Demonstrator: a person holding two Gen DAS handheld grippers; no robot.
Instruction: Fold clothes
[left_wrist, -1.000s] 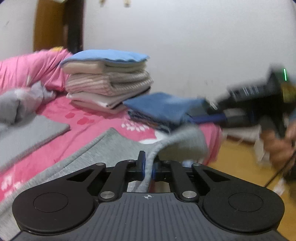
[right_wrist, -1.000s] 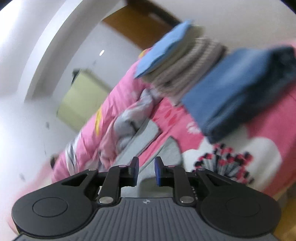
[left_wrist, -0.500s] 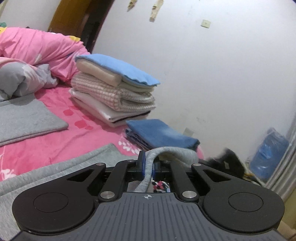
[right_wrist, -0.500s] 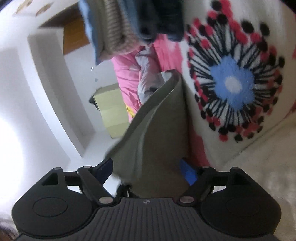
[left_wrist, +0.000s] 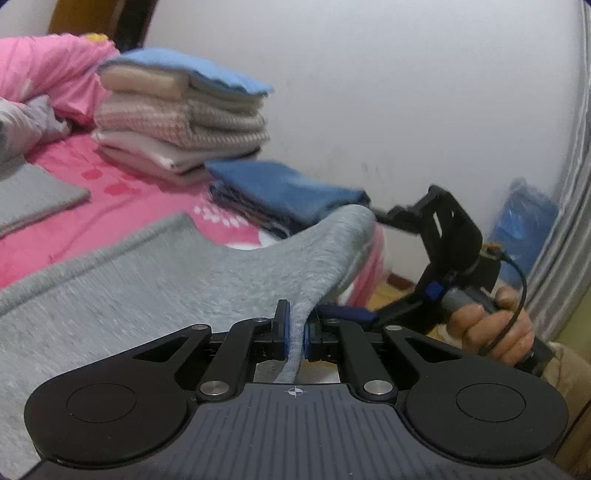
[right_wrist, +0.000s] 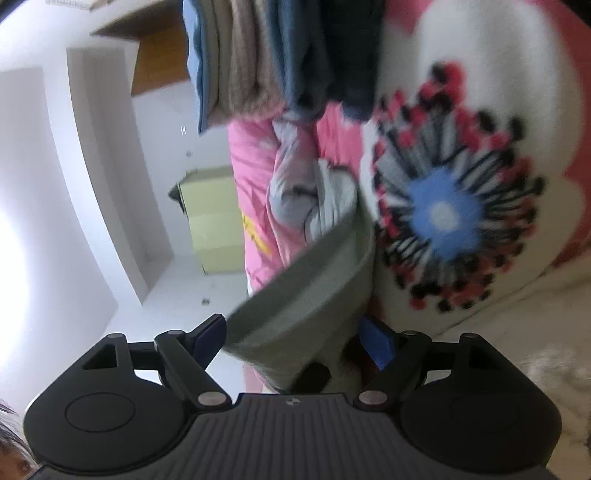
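Note:
A grey knit garment (left_wrist: 155, 288) lies spread over the pink bed (left_wrist: 122, 206), one corner draped over the bed's edge. My left gripper (left_wrist: 295, 334) is shut on the near edge of that corner, and the cloth runs up between its blue pads. To the right, a person's hand (left_wrist: 491, 321) holds my right gripper (left_wrist: 354, 258), which points at the draped corner. In the right wrist view, rolled sideways, the right gripper (right_wrist: 293, 338) stands wide open. A fold of the grey garment (right_wrist: 306, 295) sits between its blue pads (right_wrist: 376, 343), which do not squeeze it.
A stack of folded clothes (left_wrist: 181, 122) and folded blue jeans (left_wrist: 288, 192) sit at the bed's far side by the white wall. A folded grey piece (left_wrist: 33, 192) and a pink duvet (left_wrist: 44, 70) lie at left. A blue bag (left_wrist: 524, 218) stands on the floor at right.
The right gripper went from nearly shut to wide open, rolled over, and came down to the bed's edge around the grey fold. The left gripper kept its grip and sank a little.

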